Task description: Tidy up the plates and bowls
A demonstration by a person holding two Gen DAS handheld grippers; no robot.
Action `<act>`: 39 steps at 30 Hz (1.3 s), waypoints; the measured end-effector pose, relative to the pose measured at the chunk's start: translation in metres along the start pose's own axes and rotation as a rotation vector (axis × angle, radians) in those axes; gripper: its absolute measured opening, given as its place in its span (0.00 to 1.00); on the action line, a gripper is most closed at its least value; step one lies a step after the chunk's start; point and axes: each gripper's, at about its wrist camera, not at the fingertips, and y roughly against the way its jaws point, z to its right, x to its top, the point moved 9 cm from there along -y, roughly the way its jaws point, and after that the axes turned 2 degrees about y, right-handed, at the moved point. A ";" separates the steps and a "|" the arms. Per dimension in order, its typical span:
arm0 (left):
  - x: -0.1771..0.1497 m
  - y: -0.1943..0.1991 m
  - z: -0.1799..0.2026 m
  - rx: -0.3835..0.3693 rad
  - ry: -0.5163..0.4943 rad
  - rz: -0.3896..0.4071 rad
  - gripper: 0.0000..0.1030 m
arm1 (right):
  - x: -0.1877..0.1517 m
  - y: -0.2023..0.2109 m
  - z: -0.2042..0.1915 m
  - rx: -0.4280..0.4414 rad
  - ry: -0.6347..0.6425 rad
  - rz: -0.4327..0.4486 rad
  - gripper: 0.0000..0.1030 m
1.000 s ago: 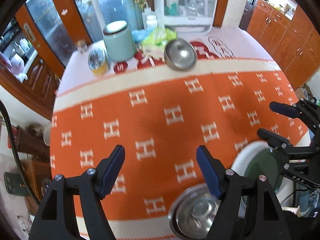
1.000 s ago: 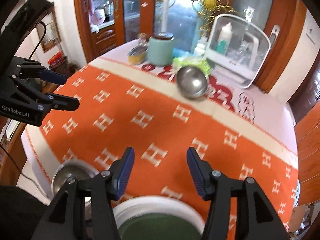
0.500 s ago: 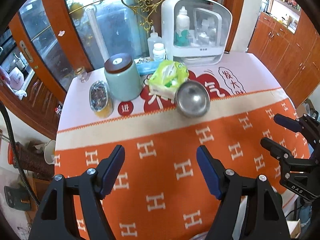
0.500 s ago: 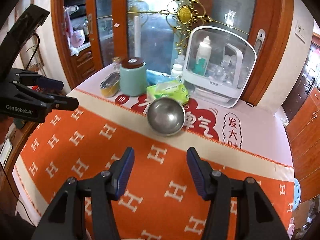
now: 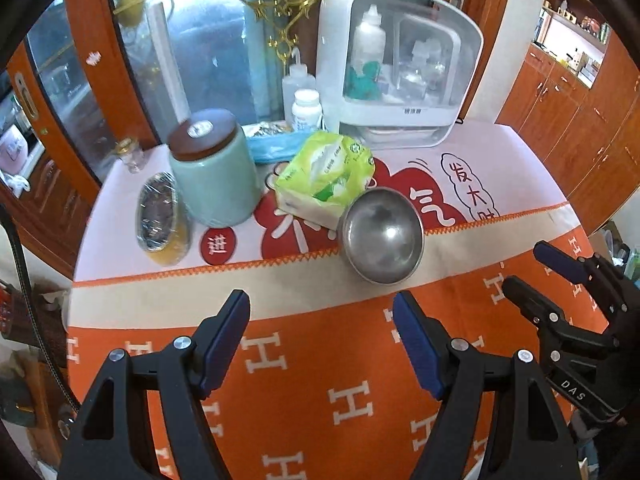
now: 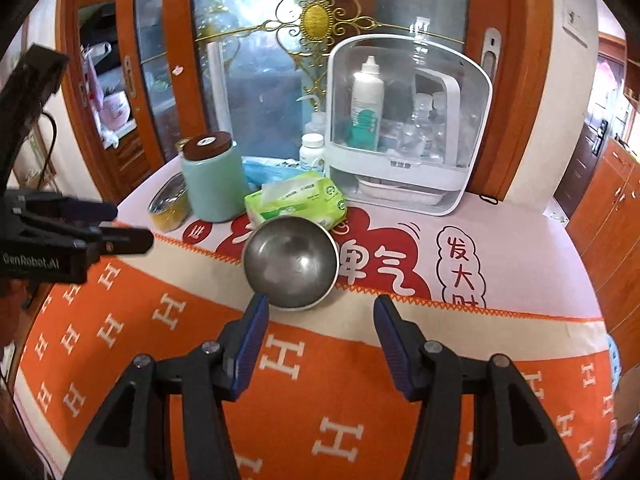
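Observation:
A steel bowl [image 5: 382,236] [image 6: 290,260] rests tilted on the table, its rim leaning on a green tissue pack [image 5: 326,178] [image 6: 298,200]. In the left wrist view my left gripper [image 5: 320,300] is open and empty, with the bowl just beyond its right finger. My right gripper [image 6: 322,302] is also open and empty, and the bowl sits just past its left fingertip. Each gripper shows in the other's view: the right gripper [image 5: 524,266] at the right edge, the left gripper [image 6: 130,226] at the left edge. No plate is in view.
The orange H-patterned cloth [image 5: 312,380] covers the near table. Behind the bowl stand a teal jar with a brown lid [image 5: 212,172], a film-wrapped yellow tin [image 5: 160,216], a small pill bottle [image 5: 306,110] and a white storage box holding bottles [image 5: 400,72]. A glass door stands behind.
Both grippers moved forward over the cloth toward the far side. The near steel bowl and green plate dropped out of view. The far bowl now lies close ahead. Jaws unchanged.

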 end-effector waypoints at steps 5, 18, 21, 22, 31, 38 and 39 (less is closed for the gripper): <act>-0.003 -0.033 0.003 -0.035 0.043 0.014 0.71 | -0.008 -0.028 0.005 0.016 -0.084 0.027 0.53; 0.000 -0.108 0.003 -0.112 0.215 0.094 0.71 | -0.040 -0.096 0.001 0.193 -0.282 -0.010 0.53; -0.003 -0.126 0.007 -0.112 0.218 0.063 0.70 | -0.044 -0.105 0.002 0.227 -0.325 -0.016 0.53; -0.005 -0.132 0.008 -0.113 0.218 0.051 0.69 | -0.045 -0.107 0.001 0.240 -0.336 -0.014 0.53; -0.020 -0.161 0.015 -0.169 0.271 -0.021 0.60 | -0.053 -0.119 -0.002 0.253 -0.352 -0.002 0.53; -0.021 -0.170 0.021 -0.200 0.282 -0.028 0.35 | -0.052 -0.122 -0.004 0.267 -0.356 0.012 0.44; -0.022 -0.171 0.021 -0.202 0.282 -0.031 0.34 | -0.052 -0.123 -0.004 0.265 -0.356 0.009 0.43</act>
